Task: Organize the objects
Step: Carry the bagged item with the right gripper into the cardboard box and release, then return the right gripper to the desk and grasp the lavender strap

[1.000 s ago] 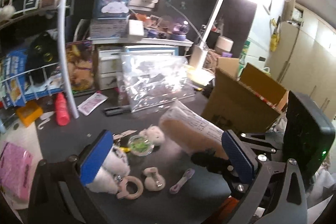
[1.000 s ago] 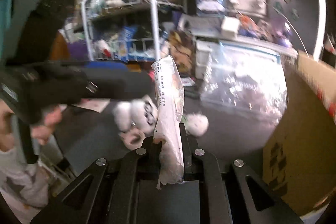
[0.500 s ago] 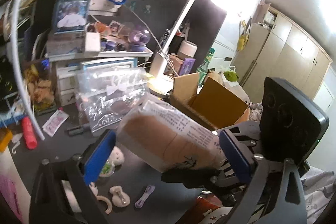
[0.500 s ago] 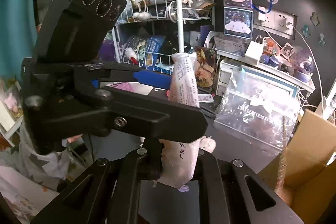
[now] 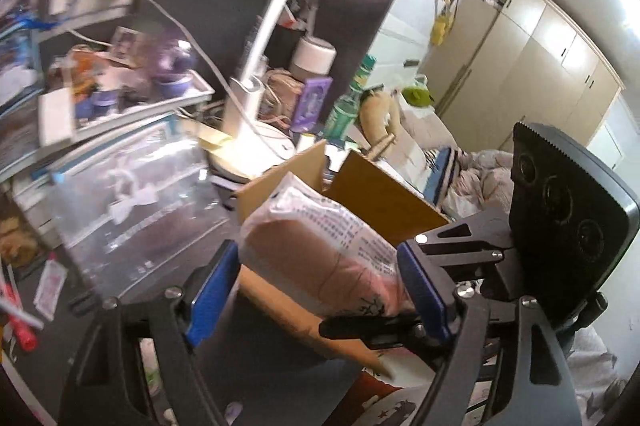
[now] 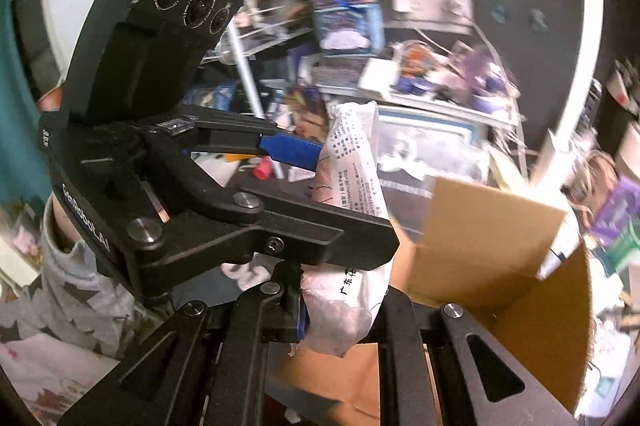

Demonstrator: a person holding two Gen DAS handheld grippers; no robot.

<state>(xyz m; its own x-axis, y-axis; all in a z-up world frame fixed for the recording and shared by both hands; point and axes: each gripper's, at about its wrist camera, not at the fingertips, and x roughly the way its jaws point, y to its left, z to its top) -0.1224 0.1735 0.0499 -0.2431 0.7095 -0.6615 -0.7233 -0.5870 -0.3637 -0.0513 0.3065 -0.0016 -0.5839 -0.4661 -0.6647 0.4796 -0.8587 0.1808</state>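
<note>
A clear plastic packet of pinkish-brown rolls with printed text is held in the air between both grippers. My right gripper is shut on its lower end. My left gripper has its blue pads on either side of the packet; its jaws stand wide and I cannot tell whether they press it. The left gripper also shows in the right wrist view, touching the packet's upper part. An open cardboard box lies just behind and to the right of the packet, and shows in the left wrist view.
A white desk lamp shines brightly behind the box. A large clear zip bag leans against white drawers at the left. A wire rack and cluttered shelves fill the back. A red marker lies on the dark desk.
Both grippers have carried the packet up and to the right, from over the small toys on the desk to next to the open cardboard box. The left gripper's pads have come closer around the packet.
</note>
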